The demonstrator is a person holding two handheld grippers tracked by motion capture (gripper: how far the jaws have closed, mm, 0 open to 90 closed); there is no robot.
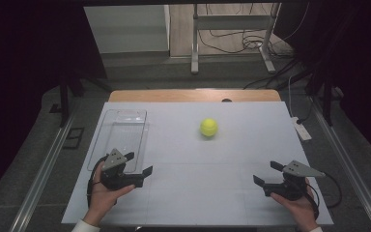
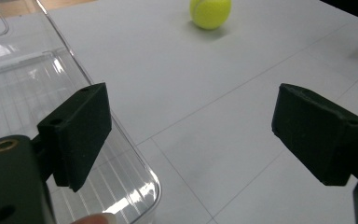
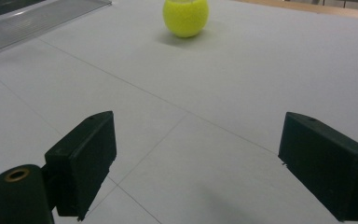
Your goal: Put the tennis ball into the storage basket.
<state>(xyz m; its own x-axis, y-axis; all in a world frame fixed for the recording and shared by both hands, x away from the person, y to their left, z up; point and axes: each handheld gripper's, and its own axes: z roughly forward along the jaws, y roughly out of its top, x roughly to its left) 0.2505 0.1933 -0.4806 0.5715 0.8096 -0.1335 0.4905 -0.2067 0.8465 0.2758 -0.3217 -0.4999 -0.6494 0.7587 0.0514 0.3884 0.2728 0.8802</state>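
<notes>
Both claws wide, ball (image 1: 208,127) well ahead

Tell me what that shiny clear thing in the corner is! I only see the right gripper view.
Observer: It's a long clear tray lying along the table's left side, with nothing in it.
Operator: Where's my other hand-held gripper?
Observer: The left hand-held gripper is at the tray's near end, jaws wide open.
Operator: Is it grabbing the tray?
Observer: No. One jaw hangs over the tray's near corner, and the other is over the bare white table.
</notes>
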